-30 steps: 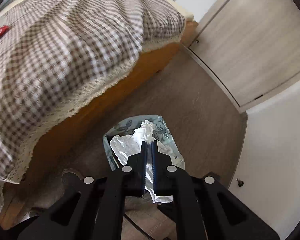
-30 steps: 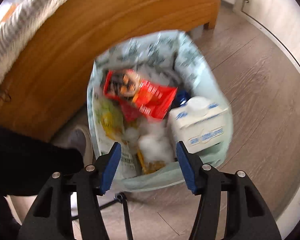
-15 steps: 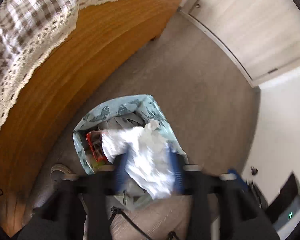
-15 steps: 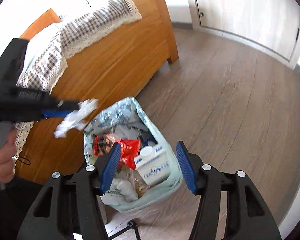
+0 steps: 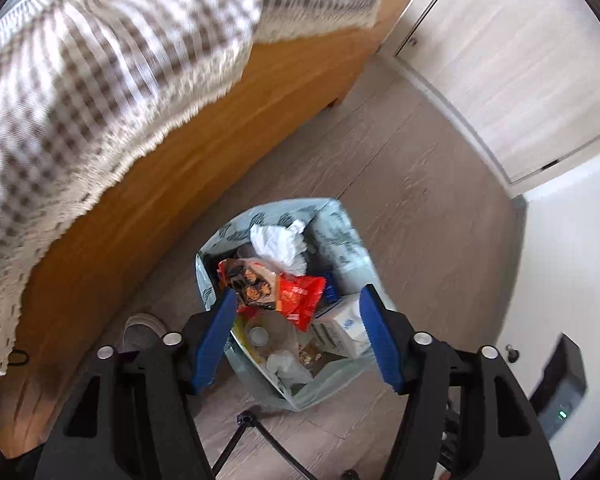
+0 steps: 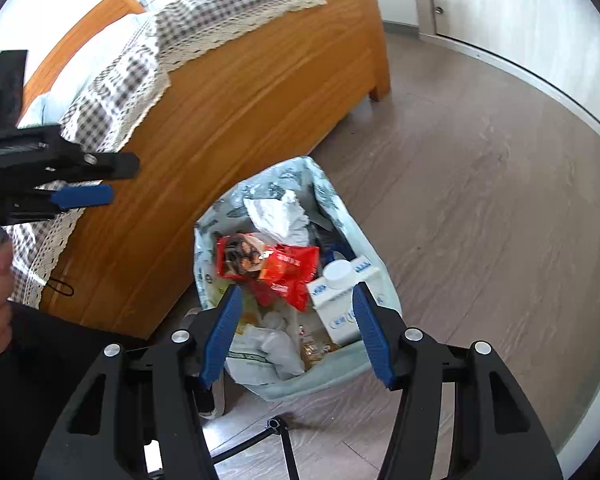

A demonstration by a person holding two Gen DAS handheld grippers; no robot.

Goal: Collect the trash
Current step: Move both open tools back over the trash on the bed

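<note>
So the biggest thing in the room is the bed (image 6: 236,128), chunky orange-brown wood sides with visible grain, covered by a brown-and-white gingham bedspread (image 5: 100,64) that has a cream lace fringe hanging over the edge. The floor (image 6: 480,200) is grey wood-look planks, and off to the far side there are pale, flat cupboard doors (image 5: 512,64) with tiny knobs.

The trash bag (image 5: 342,236) sits on the floor right beside the bed frame, thin pale-green plastic with a dark leafy print, mouth sagging open. It's pretty stuffed: a boxy white milk carton (image 6: 342,300) with a round cap stands against the side away from the bed, a shiny red snack wrapper (image 5: 284,288) lies crinkled across the middle, and a scrunched white tissue (image 5: 280,242) rests on top at the far end, loose inside the bag.

The left gripper (image 5: 296,336) hovers above the bag with its blue ribbed pads spread wide; its jaws have just been opening and nothing is between them. The right gripper (image 6: 296,332) is also parted wide and empty, pointing down at the bag. A thin black stand leg (image 5: 236,438) crosses the floor just in front of the bag.
</note>
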